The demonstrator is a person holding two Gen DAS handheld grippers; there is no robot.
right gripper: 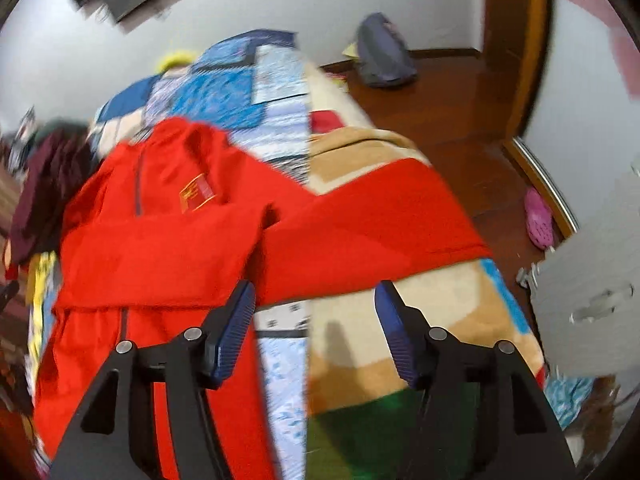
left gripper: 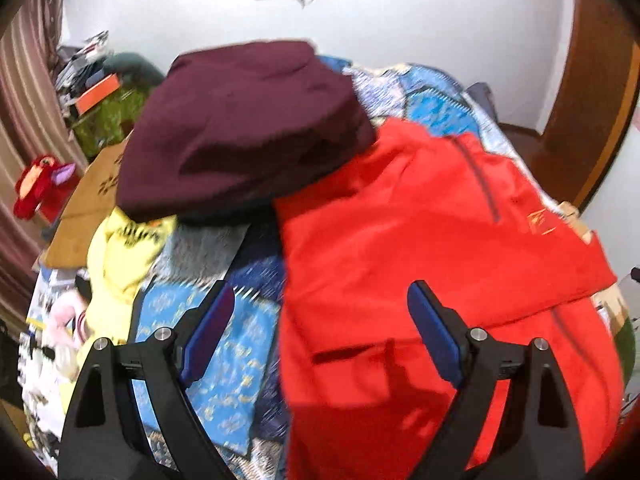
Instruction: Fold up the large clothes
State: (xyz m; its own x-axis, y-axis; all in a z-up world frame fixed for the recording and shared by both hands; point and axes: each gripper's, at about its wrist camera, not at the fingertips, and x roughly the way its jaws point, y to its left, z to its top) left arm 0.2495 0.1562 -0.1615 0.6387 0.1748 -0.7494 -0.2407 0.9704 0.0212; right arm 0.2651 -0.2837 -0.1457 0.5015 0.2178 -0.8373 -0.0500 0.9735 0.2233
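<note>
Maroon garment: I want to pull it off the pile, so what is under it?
The maroon garment overlaps the red jacket and a yellow garment, on the patchwork quilt. Anything beneath its middle is covered.

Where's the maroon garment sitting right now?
In the left wrist view the maroon garment lies folded on the bed, up and left of centre, its right edge overlapping the red jacket and the yellow garment just below it.

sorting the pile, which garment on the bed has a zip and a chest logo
The red jacket, spread flat with a dark zip and logo; the maroon garment and yellow garment show neither.
</note>
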